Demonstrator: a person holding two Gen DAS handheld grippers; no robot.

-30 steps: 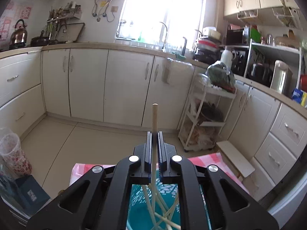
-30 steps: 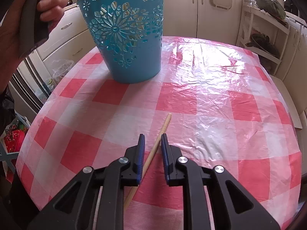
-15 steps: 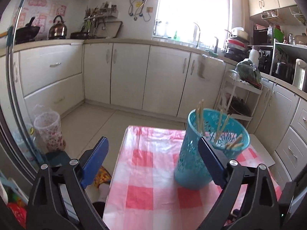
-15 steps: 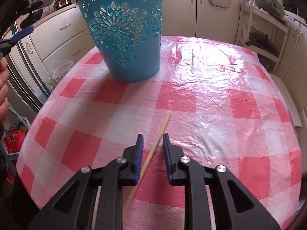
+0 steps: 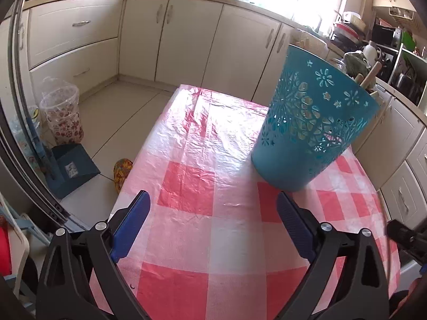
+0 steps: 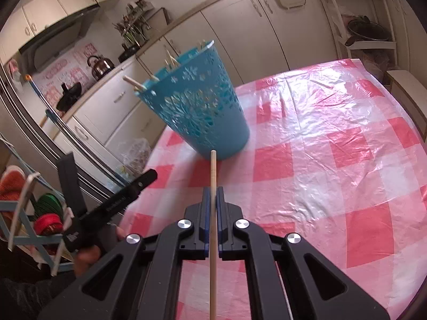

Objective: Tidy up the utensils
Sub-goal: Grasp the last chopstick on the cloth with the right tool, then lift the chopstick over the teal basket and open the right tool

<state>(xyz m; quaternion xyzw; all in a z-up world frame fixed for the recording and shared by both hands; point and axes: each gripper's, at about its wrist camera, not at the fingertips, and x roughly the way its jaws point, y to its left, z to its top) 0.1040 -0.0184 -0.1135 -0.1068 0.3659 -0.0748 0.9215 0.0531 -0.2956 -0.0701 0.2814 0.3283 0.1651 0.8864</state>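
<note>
A blue cut-out basket (image 5: 312, 122) stands on the red-and-white checked tablecloth (image 5: 202, 186), with several wooden chopsticks (image 5: 369, 76) sticking out of its top. It also shows in the right wrist view (image 6: 200, 109). My left gripper (image 5: 213, 218) is open and empty, low over the cloth, left of the basket. My right gripper (image 6: 213, 194) is shut on a wooden chopstick (image 6: 213, 176), held above the cloth and pointing toward the basket. The left gripper also shows at the left of the right wrist view (image 6: 114, 202).
Cream kitchen cabinets (image 5: 170, 34) run along the far walls. A patterned bin (image 5: 62, 114) and a blue dustpan (image 5: 72, 165) stand on the floor left of the table. A white rack (image 6: 365, 26) stands at the far right.
My right gripper has shut on the chopstick and lifted it off the cloth. My left gripper, open since letting its chopstick go into the basket, has dropped lower toward the table.
</note>
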